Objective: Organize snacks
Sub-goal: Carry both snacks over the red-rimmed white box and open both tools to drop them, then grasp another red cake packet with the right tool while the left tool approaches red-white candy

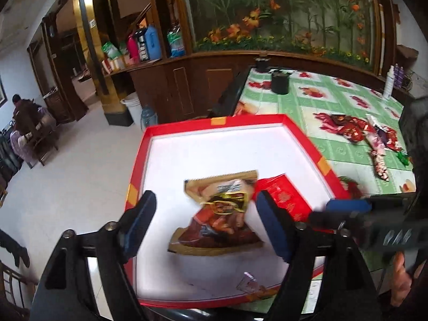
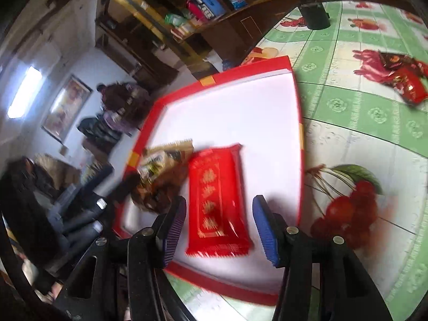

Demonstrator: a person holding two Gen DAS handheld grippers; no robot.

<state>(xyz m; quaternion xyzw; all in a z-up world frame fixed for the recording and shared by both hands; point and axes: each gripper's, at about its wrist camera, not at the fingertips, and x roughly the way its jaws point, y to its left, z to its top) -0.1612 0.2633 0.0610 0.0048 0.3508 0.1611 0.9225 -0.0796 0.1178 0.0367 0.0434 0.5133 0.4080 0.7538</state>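
1. We see a shallow red-rimmed cardboard tray with a white floor (image 1: 299,131) sitting at the corner of a table covered in a green-and-white fruit-print oilcloth (image 1: 345,107)
2. Our left gripper (image 1: 204,224) hovers over the tray with its blue-padded jaws spread wide; a gold-and-brown foil snack packet (image 1: 219,214) lies flat on the tray floor between them, and the pads do not touch it
3. Just right of that packet lies a flat red snack packet with gold print (image 2: 218,203), its edge against or slightly over the gold one; we cannot tell which
4. Our right gripper (image 2: 219,230) stands over the red packet with its jaws apart on either side, clear of the wrapper, holding nothing
5. In the left wrist view the right gripper's dark body reaches in from the right edge, with a hand (image 1: 401,281) below it
6. Further back on the oilcloth, well apart from the tray, a loose cluster of red and dark snack wrappers (image 1: 355,131) is still outside it
7. Two black cylindrical containers (image 1: 279,81) stand near the table's far edge, and a white bottle (image 1: 389,83) at the far right
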